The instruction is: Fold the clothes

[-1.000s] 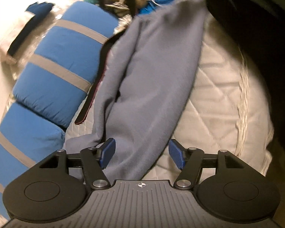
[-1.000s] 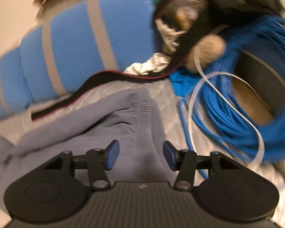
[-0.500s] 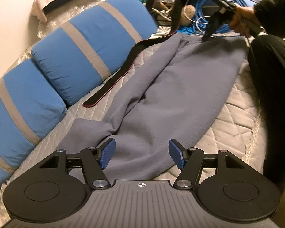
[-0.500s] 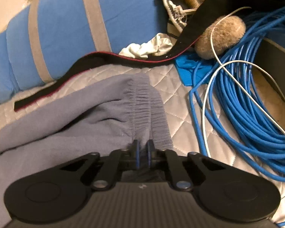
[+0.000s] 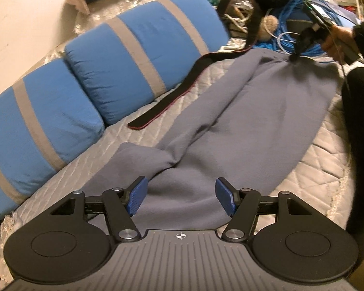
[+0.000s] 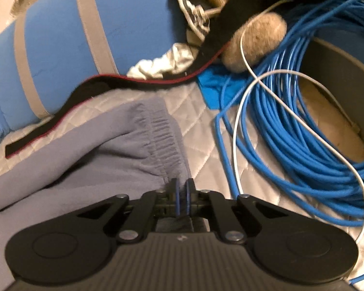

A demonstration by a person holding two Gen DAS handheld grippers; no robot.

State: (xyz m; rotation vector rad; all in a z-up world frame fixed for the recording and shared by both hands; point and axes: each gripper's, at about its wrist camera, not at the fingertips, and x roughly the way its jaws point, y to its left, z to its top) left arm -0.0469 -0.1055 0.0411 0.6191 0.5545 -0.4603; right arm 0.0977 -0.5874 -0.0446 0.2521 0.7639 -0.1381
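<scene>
Two tongs are working: the right tongs [image 6: 182,200] are pinching the grey sweatpants [image 5: 242,121] lying along the bed [image 5: 322,169]; the left tongs [image 5: 179,200] are hovering spread. Pulling risks snagging the blue cable [image 6: 291,126].

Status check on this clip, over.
Right gripper clamped on grey sweatpants waistband. Left gripper open above the leg end. Blue cable coil close beside waistband.
</scene>
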